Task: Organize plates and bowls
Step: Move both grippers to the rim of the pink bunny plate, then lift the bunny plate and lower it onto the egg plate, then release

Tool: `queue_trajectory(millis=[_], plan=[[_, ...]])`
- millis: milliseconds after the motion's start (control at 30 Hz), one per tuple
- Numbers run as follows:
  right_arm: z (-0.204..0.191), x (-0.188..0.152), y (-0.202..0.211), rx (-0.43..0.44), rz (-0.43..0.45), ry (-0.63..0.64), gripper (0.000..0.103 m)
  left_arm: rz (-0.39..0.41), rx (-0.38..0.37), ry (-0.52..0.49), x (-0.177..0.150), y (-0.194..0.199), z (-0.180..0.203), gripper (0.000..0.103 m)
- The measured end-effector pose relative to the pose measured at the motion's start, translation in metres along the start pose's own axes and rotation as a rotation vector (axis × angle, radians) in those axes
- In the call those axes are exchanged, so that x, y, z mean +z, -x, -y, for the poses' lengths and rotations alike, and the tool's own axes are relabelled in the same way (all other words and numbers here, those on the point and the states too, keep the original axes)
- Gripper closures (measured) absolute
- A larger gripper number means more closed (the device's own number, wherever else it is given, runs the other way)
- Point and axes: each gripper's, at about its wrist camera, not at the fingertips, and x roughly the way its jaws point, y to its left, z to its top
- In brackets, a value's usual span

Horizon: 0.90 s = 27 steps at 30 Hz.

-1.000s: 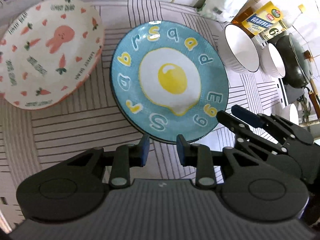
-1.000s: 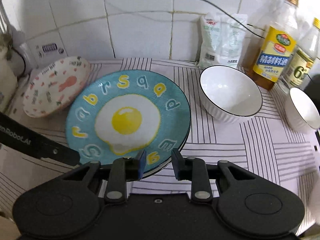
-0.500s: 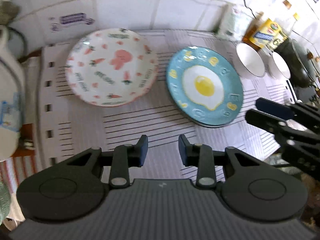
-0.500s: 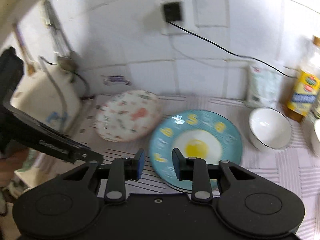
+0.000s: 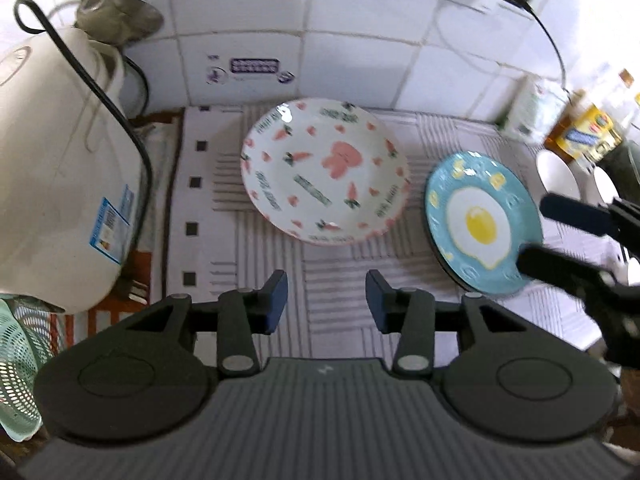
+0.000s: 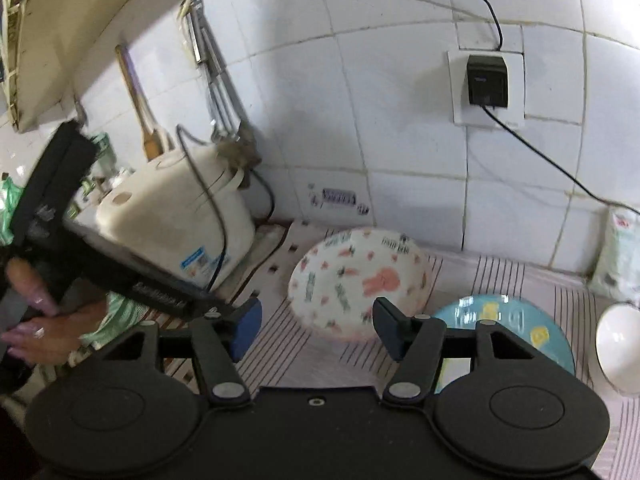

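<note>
White tiled wall (image 6: 400, 120) at the back, striped mat (image 5: 336, 280) over the counter, pretty ordinary kitchen corner. We've got our left gripper (image 5: 327, 299) hovering above the mat with its blue-tipped fingers spread apart and nothing between them. Just past it on the far side sits the carrot-and-bunny plate (image 5: 325, 171), flat on the mat. To the right of that, near but not touching, is the blue fried-egg plate (image 5: 480, 220).

Our right gripper (image 6: 317, 330) is also spread wide and empty, held up over the near edge of the counter. In the left camera we see its fingers over the right rim of the egg plate, though we can't tell if they touch it. Further right are two white bowls (image 5: 558, 174), and behind them some oil bottles (image 5: 582, 136) and a white bag (image 6: 616, 252) against the wall. Far left is a white rice cooker (image 5: 60, 168) with a black cord, and a green strainer (image 5: 20, 368) at the near left edge. A black plug (image 6: 487, 80) sits in the wall socket.
</note>
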Motion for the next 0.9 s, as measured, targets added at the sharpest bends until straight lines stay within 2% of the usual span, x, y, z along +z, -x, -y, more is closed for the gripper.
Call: queue_trajectory(millis=[33, 133, 300, 400, 533, 667, 733, 800, 900], plan=[[0.001, 0.003, -0.008, -0.015, 0.006, 0.0, 0.032, 0.01, 0.002, 0.011, 0.002, -0.002, -0.004, 0.055], [0.012, 0.006, -0.038, -0.031, 0.03, -0.023, 0.029, 0.014, 0.023, 0.046, 0.008, -0.012, -0.014, 0.039], [0.036, 0.007, -0.086, -0.061, 0.03, -0.074, 0.029, -0.005, 0.043, 0.056, 0.016, -0.037, -0.027, 0.028], [0.05, 0.004, -0.116, -0.11, -0.015, -0.079, 0.029, 0.015, 0.051, 0.041, 0.018, -0.054, -0.028, 0.026], [0.065, -0.002, -0.147, -0.169, -0.061, -0.075, 0.029, 0.021, 0.044, 0.103, 0.02, -0.086, -0.036, 0.026], [0.082, -0.001, -0.169, -0.17, -0.087, -0.092, 0.03, 0.007, 0.042, 0.157, 0.021, -0.116, -0.044, 0.028], [0.09, 0.001, -0.179, -0.166, -0.113, -0.111, 0.033, 0.003, 0.056, 0.16, 0.02, -0.126, -0.046, 0.029], [0.099, 0.004, -0.189, -0.175, -0.186, -0.155, 0.039, 0.03, 0.098, 0.147, 0.02, -0.132, -0.045, 0.029], [0.104, 0.004, -0.194, -0.173, -0.188, -0.186, 0.04, 0.083, 0.116, 0.126, 0.021, -0.135, -0.044, 0.03]])
